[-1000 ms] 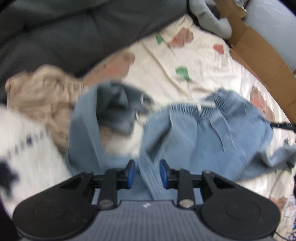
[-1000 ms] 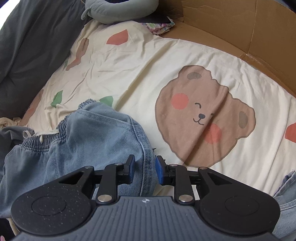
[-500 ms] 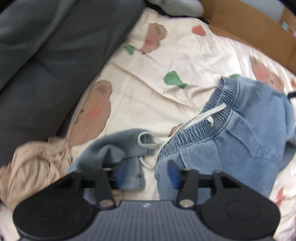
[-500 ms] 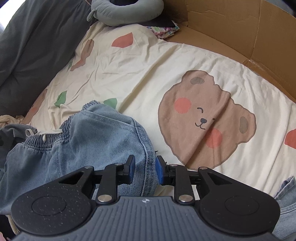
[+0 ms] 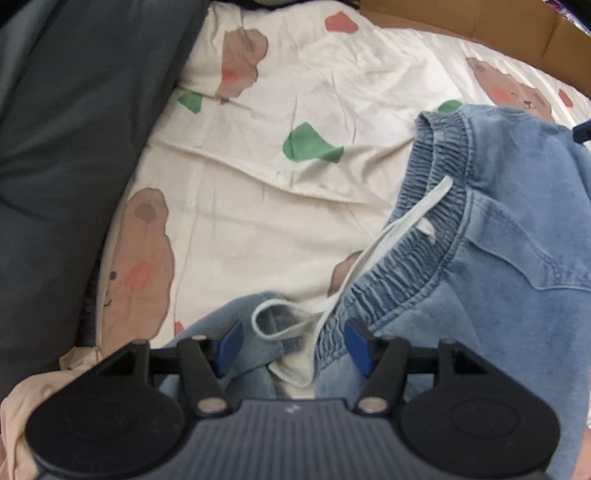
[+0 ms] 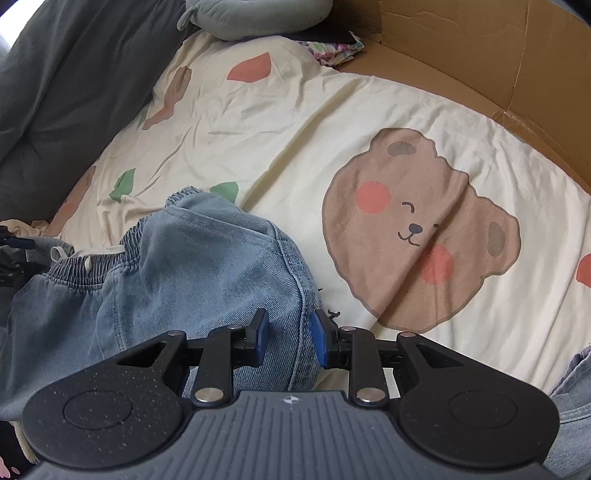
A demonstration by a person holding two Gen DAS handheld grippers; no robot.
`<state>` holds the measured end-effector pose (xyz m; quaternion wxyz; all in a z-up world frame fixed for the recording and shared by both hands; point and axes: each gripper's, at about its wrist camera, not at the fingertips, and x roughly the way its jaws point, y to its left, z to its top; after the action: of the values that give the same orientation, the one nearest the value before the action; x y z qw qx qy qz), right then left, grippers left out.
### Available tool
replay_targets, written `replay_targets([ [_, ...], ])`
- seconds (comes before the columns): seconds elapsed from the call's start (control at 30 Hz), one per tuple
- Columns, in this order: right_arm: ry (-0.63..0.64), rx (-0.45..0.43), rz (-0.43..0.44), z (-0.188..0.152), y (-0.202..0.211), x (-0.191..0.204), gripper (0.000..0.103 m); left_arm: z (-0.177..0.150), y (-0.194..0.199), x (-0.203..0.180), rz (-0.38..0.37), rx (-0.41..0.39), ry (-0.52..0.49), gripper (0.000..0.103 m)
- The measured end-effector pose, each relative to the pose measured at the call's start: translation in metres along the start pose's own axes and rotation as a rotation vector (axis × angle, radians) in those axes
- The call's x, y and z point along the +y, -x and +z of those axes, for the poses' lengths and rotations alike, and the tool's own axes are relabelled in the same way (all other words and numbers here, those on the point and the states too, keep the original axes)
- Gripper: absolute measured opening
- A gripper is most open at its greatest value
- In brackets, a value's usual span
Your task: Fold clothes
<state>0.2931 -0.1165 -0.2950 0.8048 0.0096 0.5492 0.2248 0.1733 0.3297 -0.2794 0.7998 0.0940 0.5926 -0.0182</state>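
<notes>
While the right claw (image 6: pixel 288 338) grips a bunched fold of the blue denim shorts (image 6: pixel 207 266) along a stitched seam, its blue pads pressing the cloth from both sides, the left claw (image 5: pixel 291 345) hangs spread above the waistband end of the same garment. Its jaws have just been opening, and between them now lie a loop of the white drawstring (image 5: pixel 369 258), a patch of bare sheet and the edge of the elastic waistband (image 5: pixel 413 258), with neither pad pressing on anything. The shorts sprawl rumpled on the bed, on a cream sheet (image 5: pixel 295 192) printed with brown bear faces, green leaves and coral blobs. From the right wrist view, one big winking bear face (image 6: pixel 417 229) sits just beside the denim. A dark grey quilt (image 5: pixel 74 147) runs along the left side of the bed, and a beige garment (image 5: pixel 55 391) is crumpled at the lower left beside the left claw. Brown cardboard (image 6: pixel 480 66) stands along the far edge, and a grey-green neck pillow (image 6: pixel 255 14) rests at the head of the bed.
</notes>
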Motion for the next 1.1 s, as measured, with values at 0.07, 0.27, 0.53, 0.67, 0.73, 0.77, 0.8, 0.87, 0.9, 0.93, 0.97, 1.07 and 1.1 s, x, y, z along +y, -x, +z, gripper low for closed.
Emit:
replay_targets([
  [0.07, 0.005, 0.002, -0.002, 0.0, -0.001, 0.0, 0.027, -0.001, -0.007, 0.0, 0.0, 0.003, -0.011, 0.064],
  [0.27, 0.012, 0.011, -0.006, -0.001, -0.006, 0.0, 0.028, 0.002, -0.021, 0.002, -0.004, 0.006, -0.03, 0.064],
  [0.53, 0.029, 0.024, -0.014, 0.0, -0.011, 0.002, 0.028, 0.011, -0.042, -0.002, -0.036, 0.057, -0.112, 0.062],
  [0.67, 0.034, 0.029, -0.018, 0.0, -0.013, 0.003, 0.028, 0.011, -0.053, -0.006, -0.033, 0.084, -0.143, 0.06],
  [0.73, 0.038, 0.03, -0.019, 0.0, -0.014, 0.004, 0.028, 0.011, -0.056, -0.008, -0.029, 0.085, -0.147, 0.06],
  [0.77, 0.039, 0.031, -0.02, 0.0, -0.014, 0.004, 0.028, 0.01, -0.058, -0.007, -0.028, 0.087, -0.143, 0.059],
  [0.8, 0.039, 0.031, -0.02, -0.001, -0.015, 0.004, 0.028, 0.01, -0.059, -0.007, -0.026, 0.088, -0.138, 0.057],
  [0.87, 0.039, 0.032, -0.02, -0.001, -0.015, 0.005, 0.028, 0.008, -0.062, -0.007, -0.029, 0.087, -0.132, 0.05],
  [0.9, 0.041, 0.032, -0.02, -0.001, -0.015, 0.005, 0.028, 0.007, -0.062, -0.008, -0.031, 0.085, -0.133, 0.047],
  [0.93, 0.043, 0.031, -0.021, -0.001, -0.015, 0.005, 0.028, 0.006, -0.061, -0.009, -0.038, 0.084, -0.133, 0.03],
  [0.97, 0.045, 0.031, -0.021, -0.001, -0.015, 0.006, 0.028, 0.006, -0.06, -0.01, -0.05, 0.085, -0.134, 0.0],
  [1.07, 0.044, 0.028, -0.018, 0.0, -0.013, 0.005, 0.029, 0.005, -0.056, -0.016, -0.041, 0.083, -0.154, 0.002],
  [1.1, 0.043, 0.026, -0.016, 0.0, -0.013, 0.005, 0.029, 0.004, -0.054, -0.017, -0.038, 0.079, -0.157, 0.002],
])
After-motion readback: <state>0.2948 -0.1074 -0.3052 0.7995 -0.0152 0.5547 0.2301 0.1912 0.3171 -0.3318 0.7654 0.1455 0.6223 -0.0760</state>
